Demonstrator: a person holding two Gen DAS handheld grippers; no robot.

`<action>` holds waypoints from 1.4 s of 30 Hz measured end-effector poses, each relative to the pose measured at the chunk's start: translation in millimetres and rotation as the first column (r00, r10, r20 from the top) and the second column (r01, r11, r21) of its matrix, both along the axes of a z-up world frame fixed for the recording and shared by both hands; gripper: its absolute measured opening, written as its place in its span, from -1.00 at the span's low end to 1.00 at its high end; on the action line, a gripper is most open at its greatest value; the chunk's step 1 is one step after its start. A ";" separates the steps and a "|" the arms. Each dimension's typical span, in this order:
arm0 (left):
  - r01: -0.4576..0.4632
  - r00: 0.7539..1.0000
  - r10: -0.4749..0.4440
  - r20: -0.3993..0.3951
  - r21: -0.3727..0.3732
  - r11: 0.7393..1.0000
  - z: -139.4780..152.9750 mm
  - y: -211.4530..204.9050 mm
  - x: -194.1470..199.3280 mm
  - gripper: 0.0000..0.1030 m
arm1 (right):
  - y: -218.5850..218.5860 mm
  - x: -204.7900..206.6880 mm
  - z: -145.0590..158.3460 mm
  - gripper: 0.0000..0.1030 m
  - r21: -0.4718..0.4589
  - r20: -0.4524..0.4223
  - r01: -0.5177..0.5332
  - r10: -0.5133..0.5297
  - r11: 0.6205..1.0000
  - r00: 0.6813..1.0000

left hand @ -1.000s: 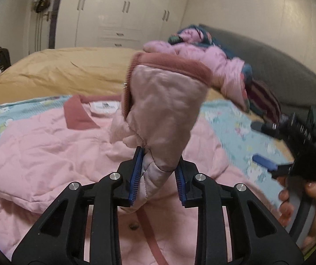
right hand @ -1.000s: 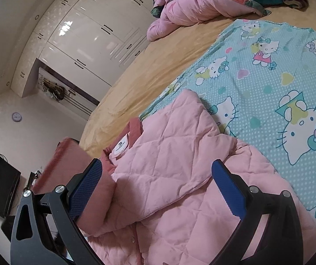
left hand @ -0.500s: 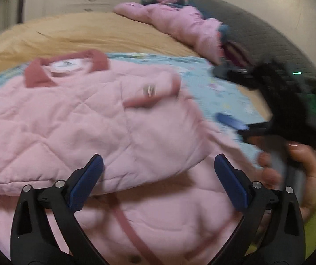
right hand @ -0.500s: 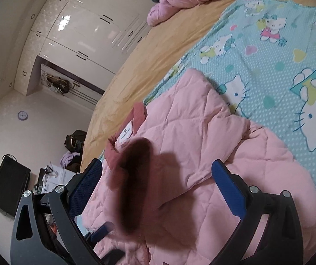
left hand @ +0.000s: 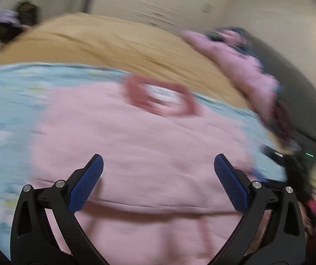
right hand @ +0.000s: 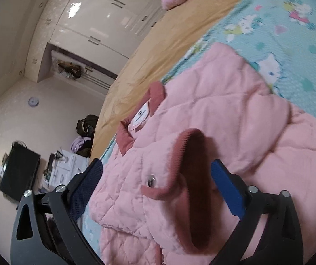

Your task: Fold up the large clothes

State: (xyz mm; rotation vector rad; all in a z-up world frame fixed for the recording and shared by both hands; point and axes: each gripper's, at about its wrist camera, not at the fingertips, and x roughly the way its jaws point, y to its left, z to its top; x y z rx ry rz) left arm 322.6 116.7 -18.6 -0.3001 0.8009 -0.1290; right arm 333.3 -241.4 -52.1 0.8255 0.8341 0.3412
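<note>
Quilted pink padded jacket point(right hand: 235, 114) is lying flat on the teal cartoon-print sheet point(right hand: 295, 31), filling centre and lower frame in both views, dark-pink ribbed collar point(right hand: 155, 93) pointing toward the mustard bedspread point(right hand: 158, 50). Left gripper point(left hand: 158, 170) is hanging released, jaws wide, nothing between them; view is blurred, probably above the jacket body. Right gripper point(right hand: 157, 172) is closing, pads not pressing yet, with the folded sleeve's ribbed cuff point(right hand: 191, 161) sitting between its jaws. Bare sheet is lying open at upper right.
</note>
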 end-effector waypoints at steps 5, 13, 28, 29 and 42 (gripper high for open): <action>-0.164 0.986 0.164 -0.012 -0.087 0.983 -2.9 65.3 -0.8 0.83 | 18.4 15.0 -10.2 -0.13 -0.056 -0.009 -0.050 0.049 0.997 0.999; -0.266 0.963 0.270 0.005 -0.155 0.952 -3.0 102.7 -12.1 0.83 | 56.2 5.7 69.1 -0.87 -0.365 0.293 -0.046 0.162 0.930 0.942; -0.100 0.995 0.099 -0.019 -0.076 0.992 -37.1 39.6 25.7 0.83 | 70.2 24.0 80.7 -0.88 -0.593 0.411 0.096 0.198 0.799 0.890; -0.094 0.995 0.092 -0.033 -0.063 0.994 -41.8 35.9 27.7 0.81 | 67.9 25.4 77.3 -0.88 -0.587 0.403 0.096 0.188 0.804 0.895; -0.059 0.985 0.062 -0.163 0.026 0.998 -81.8 19.3 42.4 0.51 | 55.2 39.0 58.9 -0.83 -0.540 0.308 0.056 0.135 0.840 0.942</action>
